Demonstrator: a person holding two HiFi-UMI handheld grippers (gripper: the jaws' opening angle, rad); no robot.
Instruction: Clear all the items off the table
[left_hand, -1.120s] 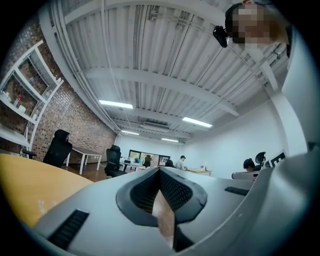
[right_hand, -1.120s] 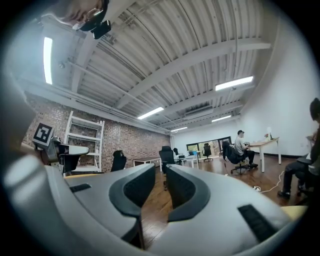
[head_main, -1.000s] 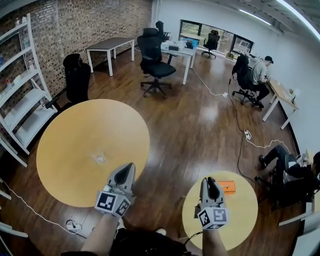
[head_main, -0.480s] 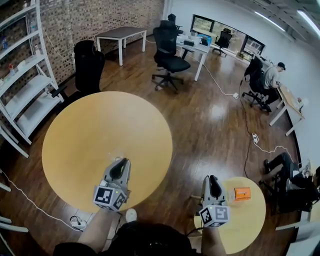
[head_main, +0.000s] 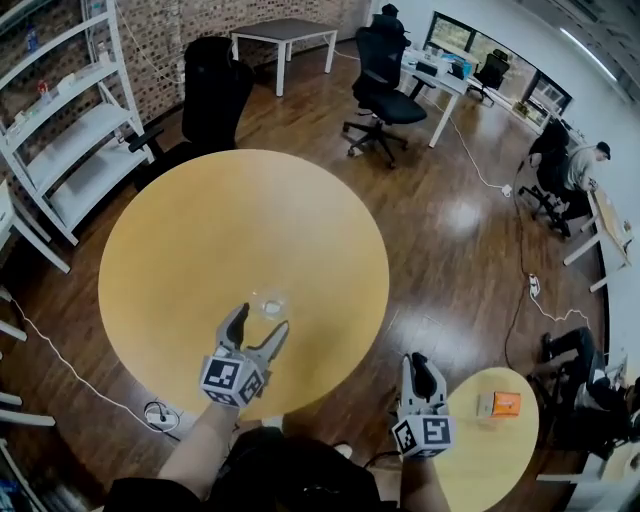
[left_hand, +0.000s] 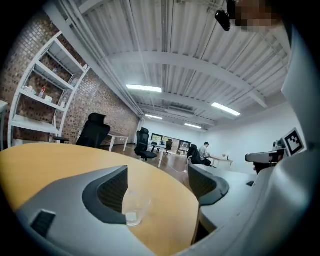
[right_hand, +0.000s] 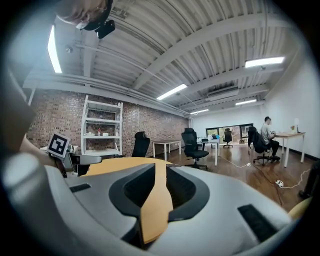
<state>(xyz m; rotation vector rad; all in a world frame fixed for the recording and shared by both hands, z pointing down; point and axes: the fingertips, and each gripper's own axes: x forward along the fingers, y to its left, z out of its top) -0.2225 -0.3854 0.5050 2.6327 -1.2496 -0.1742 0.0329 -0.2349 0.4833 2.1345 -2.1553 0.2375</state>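
Your left gripper (head_main: 261, 322) stands released and empty over the near edge of the round table (head_main: 200, 220), its jaws having just been opening from the pinch of a second ago, when it hung short of that edge. The small clear cup (head_main: 270, 305) sits just beyond its tips, toward the left jaw. Your right gripper (head_main: 422, 372), nearly clenched on nothing, hangs well to the right, off the table.

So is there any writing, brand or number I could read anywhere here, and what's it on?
None is readable.
Marker cube on the left gripper, and the one on the right gripper: black-and-white square patterns, no letters.
Orange box on the small round table: print too small to read.
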